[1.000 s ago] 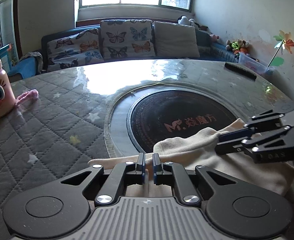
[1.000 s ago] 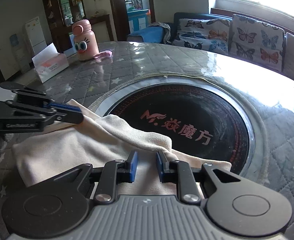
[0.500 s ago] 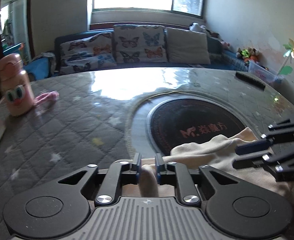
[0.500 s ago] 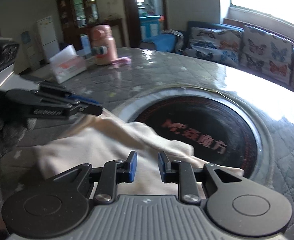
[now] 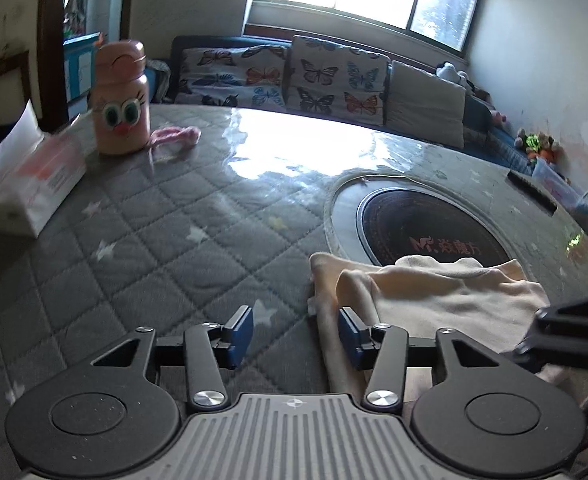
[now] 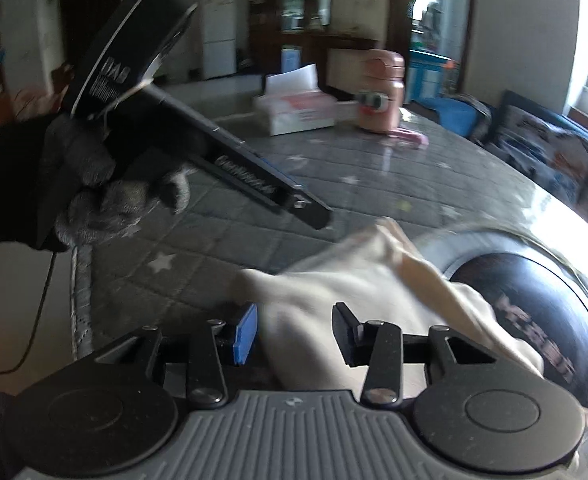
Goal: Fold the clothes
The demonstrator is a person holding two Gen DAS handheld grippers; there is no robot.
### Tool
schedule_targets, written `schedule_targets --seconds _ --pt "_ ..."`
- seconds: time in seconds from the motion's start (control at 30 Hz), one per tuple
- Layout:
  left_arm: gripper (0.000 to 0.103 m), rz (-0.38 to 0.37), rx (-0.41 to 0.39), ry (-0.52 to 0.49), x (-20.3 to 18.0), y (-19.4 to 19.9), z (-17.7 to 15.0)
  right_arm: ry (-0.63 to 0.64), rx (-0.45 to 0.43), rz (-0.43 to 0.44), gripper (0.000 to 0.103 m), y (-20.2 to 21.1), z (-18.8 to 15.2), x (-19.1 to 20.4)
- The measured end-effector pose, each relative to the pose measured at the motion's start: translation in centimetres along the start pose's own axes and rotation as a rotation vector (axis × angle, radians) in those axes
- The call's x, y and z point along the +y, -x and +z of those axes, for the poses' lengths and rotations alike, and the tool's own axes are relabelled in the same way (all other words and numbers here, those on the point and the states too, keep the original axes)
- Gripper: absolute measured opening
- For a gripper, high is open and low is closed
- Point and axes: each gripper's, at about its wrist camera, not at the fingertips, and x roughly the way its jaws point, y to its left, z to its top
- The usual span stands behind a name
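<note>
jaws of both grippers gape, cream garment (image 5: 434, 292) lying loose.

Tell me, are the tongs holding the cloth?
No. Both the left tongs and right tongs are open; the cream cloth lies loose on the table.

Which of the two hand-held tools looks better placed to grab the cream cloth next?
Probably the right gripper: its open fingers straddle the cream cloth. The left gripper is open too, but mostly over bare quilted table beside the cloth's edge.
</note>
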Motion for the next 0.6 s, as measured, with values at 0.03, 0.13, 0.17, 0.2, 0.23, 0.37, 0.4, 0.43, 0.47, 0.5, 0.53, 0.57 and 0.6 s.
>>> schedule_targets --seconds 0.03,0.13,0.17,0.2,0.23,0.37,0.4,0.43,0.47,0.5,0.53,0.57,0.6 --pt "0.054 -0.007 0.005 0.014 0.1 0.0 -0.1 0.023 0.003 -0.002 0.042 -0.4 0.2 0.6" --pt "0.055 -0.029 0.021 0.057 0.2 0.0 -0.4 0.083 0.012 -0.02 0.042 -1.5 0.4 2.1" --pt "0.055 -0.036 0.026 0.071 0.3 0.0 -0.5 0.096 0.017 -0.034 0.042 -1.7 0.3 2.5" --pt "0.055 -0.044 0.032 0.085 0.3 0.0 -0.6 0.109 0.022 -0.047 0.041 -2.0 0.3 2.8" --pt "0.056 -0.051 0.037 0.099 0.4 0.0 -0.7 0.122 0.027 -0.061 0.04 -2.2 0.3 3.0" --pt "0.062 -0.079 0.061 0.161 0.2 -0.7 -0.8 0.093 0.025 -0.093 0.015 -2.4 0.4 3.0" --pt "0.065 -0.084 0.067 0.184 0.3 -0.9 -0.8 0.069 0.017 -0.086 0.013 -2.2 0.5 2.8" --pt "0.067 -0.091 0.073 0.207 0.3 -1.0 -0.7 0.045 0.01 -0.078 0.012 -1.9 0.6 2.5" --pt "0.068 -0.099 0.077 0.228 0.3 -1.1 -0.7 0.021 -0.004 -0.073 0.011 -1.5 0.6 2.1" --pt "0.069 -0.108 0.079 0.247 0.3 -1.2 -0.6 0.007 -0.017 -0.071 0.01 -1.1 0.6 1.9" --pt "0.07 -0.117 0.082 0.267 0.2 -1.3 -0.6 -0.005 -0.028 -0.068 0.01 -0.7 0.6 1.7" --pt "0.07 -0.125 0.086 0.283 0.1 -1.5 -0.5 -0.016 -0.036 -0.065 0.01 -0.4 0.6 1.5" --pt "0.07 -0.133 0.091 0.296 0.0 -1.6 -0.5 -0.027 -0.044 -0.061 0.009 -0.2 0.6 1.3"
